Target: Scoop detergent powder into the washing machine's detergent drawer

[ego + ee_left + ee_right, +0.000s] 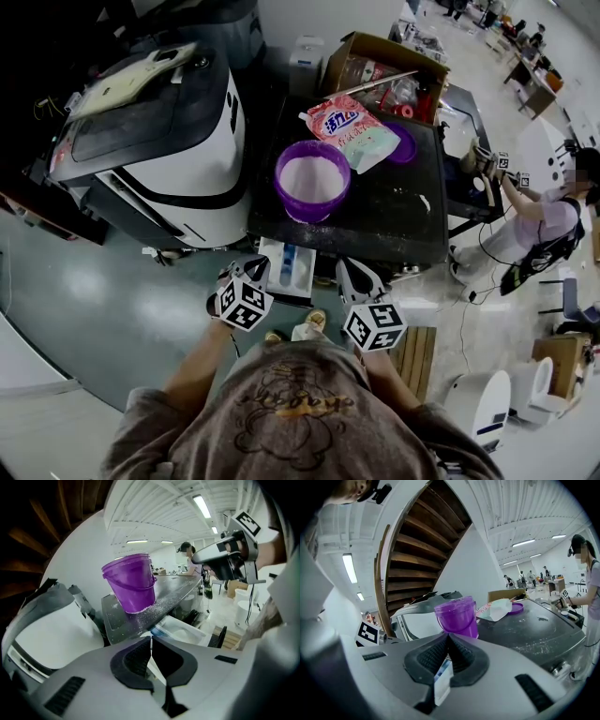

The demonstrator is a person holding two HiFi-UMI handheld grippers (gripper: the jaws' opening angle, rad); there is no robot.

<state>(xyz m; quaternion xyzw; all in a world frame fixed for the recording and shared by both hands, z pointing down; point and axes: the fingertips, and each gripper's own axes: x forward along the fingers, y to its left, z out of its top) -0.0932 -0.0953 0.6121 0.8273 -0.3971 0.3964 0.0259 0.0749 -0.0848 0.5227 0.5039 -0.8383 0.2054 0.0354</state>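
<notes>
Left hand-held gripper [151,639] and right hand-held gripper [449,637] are hanging closed and empty, flanking the detergent drawer [284,269] below the table [394,208] edge. The powder bucket [314,212] is sitting on the table above. I'm seeing no scoop and expecting spills in carrying powder down.

surface: dark worktop [394,214] | on it: 1 purple bucket [312,180] | 1 detergent bag [352,131] | 1 purple lid [409,143] | spilled powder [424,202]

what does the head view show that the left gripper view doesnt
Only the head view: white powder inside the purple bucket, the detergent bag, the purple lid, the cardboard box. Only the left gripper view: ceiling lights, and the left gripper up close, fingers shut on nothing. Both: the bucket, the open detergent drawer, the right gripper.
</notes>
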